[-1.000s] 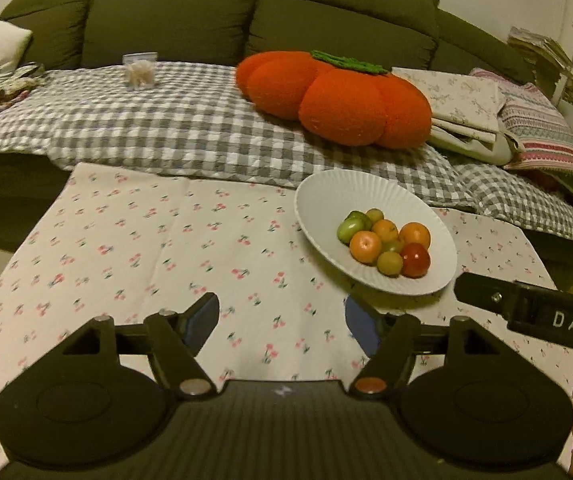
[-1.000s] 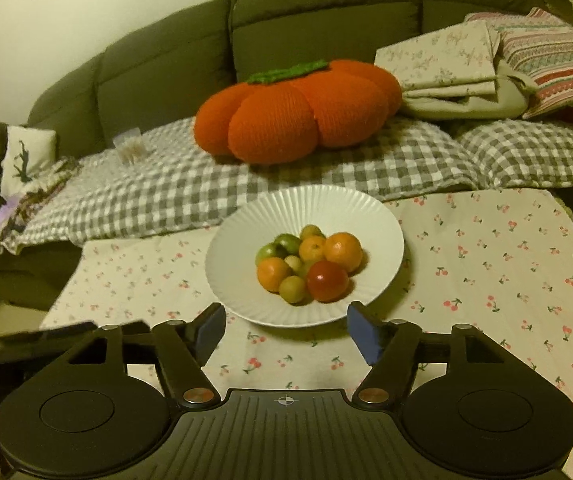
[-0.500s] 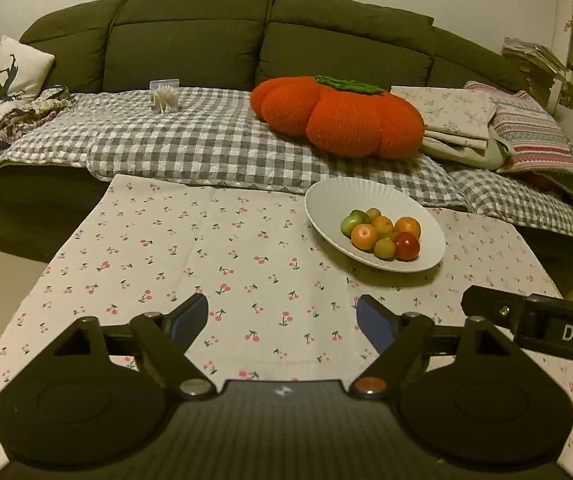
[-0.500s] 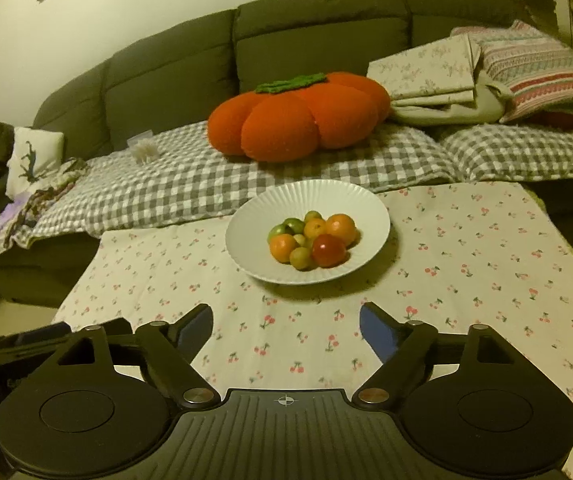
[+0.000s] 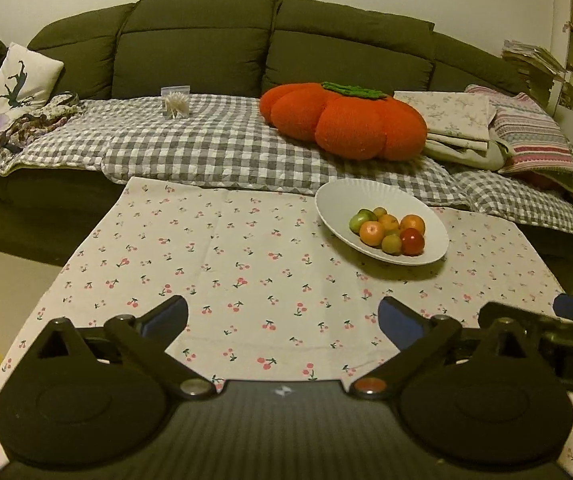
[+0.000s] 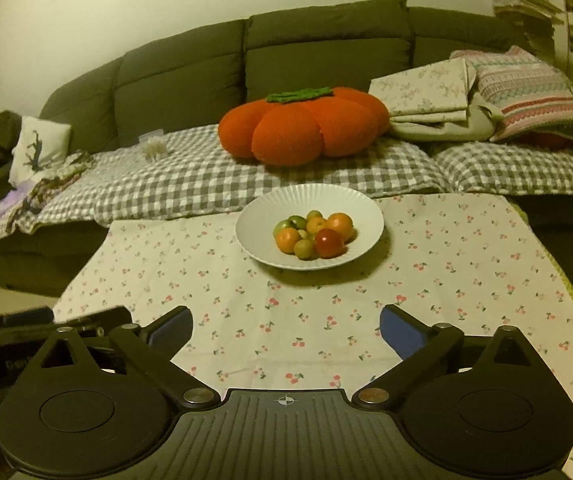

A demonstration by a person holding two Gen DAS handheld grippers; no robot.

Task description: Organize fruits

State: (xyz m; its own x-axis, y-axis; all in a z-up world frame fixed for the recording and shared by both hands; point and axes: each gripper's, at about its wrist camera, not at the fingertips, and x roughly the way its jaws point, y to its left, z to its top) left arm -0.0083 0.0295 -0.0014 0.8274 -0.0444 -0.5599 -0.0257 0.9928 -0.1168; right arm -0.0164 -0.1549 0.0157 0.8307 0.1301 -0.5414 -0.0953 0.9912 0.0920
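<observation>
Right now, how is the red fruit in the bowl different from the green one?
The red fruit is shiny red; the green fruit is dull green. The red fruit sits at the near edge of the pile, in full view, while the green fruit lies at the back left, partly hidden by an orange fruit. The red one also looks a little bigger. Both are round and lie in the white bowl.

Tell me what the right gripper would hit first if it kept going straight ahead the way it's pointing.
Probably the white fluted bowl holding the small orange, green and red fruits. The right gripper, open and empty, points almost straight at it across the cherry-print tablecloth. If it points slightly downward, it would meet the cloth first; depth is unclear.
</observation>
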